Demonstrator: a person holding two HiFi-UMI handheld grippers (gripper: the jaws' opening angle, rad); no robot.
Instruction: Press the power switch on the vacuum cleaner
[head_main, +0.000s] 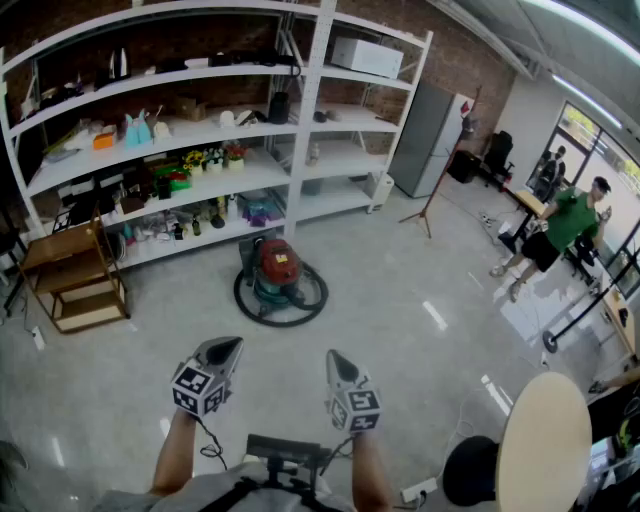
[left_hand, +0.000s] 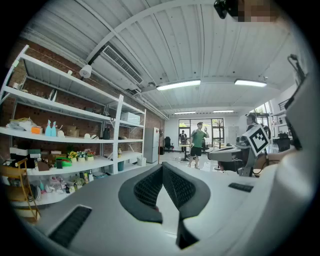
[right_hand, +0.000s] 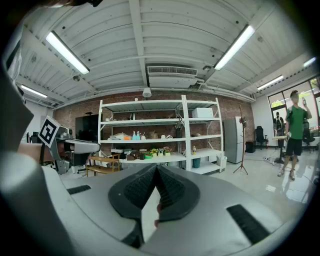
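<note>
Vacuum cleaner (head_main: 278, 272) far ahead, switch too small to discern.

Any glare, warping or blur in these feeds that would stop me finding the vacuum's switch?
Head view: evenly lit, fisheye bows the shelves; light glare streaks the floor right of the vacuum cleaner, which is too small to show a switch. Left gripper view: heavy barrel distortion, dark corners, no vacuum cleaner in frame. Right gripper view: same warping, bright ceiling lights, no vacuum cleaner.
</note>
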